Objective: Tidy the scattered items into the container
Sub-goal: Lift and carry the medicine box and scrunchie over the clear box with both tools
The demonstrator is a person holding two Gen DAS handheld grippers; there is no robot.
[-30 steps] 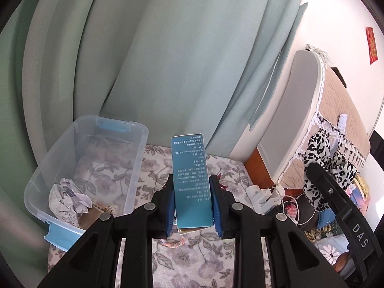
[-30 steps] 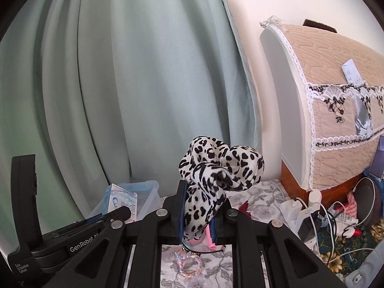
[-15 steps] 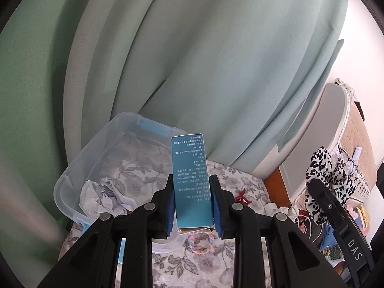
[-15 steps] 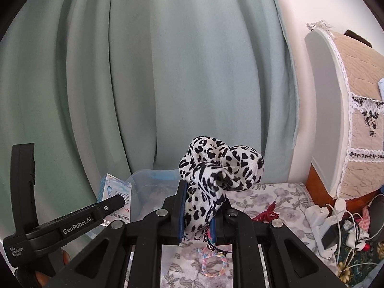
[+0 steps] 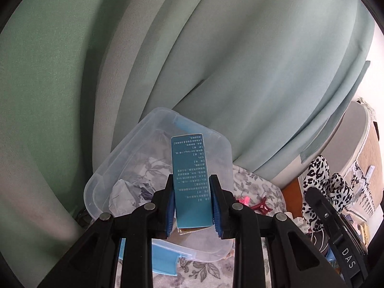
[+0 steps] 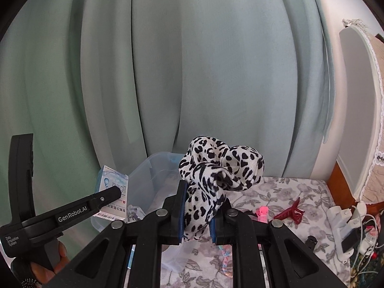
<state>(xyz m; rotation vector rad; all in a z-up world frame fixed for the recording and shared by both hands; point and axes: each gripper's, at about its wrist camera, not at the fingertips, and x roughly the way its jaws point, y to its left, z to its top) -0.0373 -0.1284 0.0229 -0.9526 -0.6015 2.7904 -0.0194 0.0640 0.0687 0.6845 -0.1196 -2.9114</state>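
Note:
My left gripper (image 5: pixel 192 207) is shut on an upright teal box (image 5: pixel 190 177) printed with white text, held over the near part of a clear plastic bin (image 5: pixel 105 177) with blue latches. Crumpled paper (image 5: pixel 124 196) lies inside the bin. My right gripper (image 6: pixel 195 216) is shut on a black-and-white leopard-print scrunchie (image 6: pixel 220 165) that bunches above the pads. In the right wrist view the bin (image 6: pixel 146 175) stands just ahead and left, and the left gripper (image 6: pixel 105 198) with its box (image 6: pixel 112 182) shows at the left. The scrunchie (image 5: pixel 319 180) also shows at the right of the left wrist view.
On the floral cloth (image 6: pixel 283 192) lie a red claw clip (image 6: pixel 291 212), a pink clip (image 6: pixel 262 212) and a pastel braided hair tie (image 6: pixel 226 261). A white power strip (image 6: pixel 343 225) with cables sits at the right. A pale green curtain (image 6: pixel 192 72) hangs right behind the bin.
Both grippers have swung left toward the bin, each keeping its grip. The bin has shifted from the left of the left wrist view to under the box, and come into the right wrist view.

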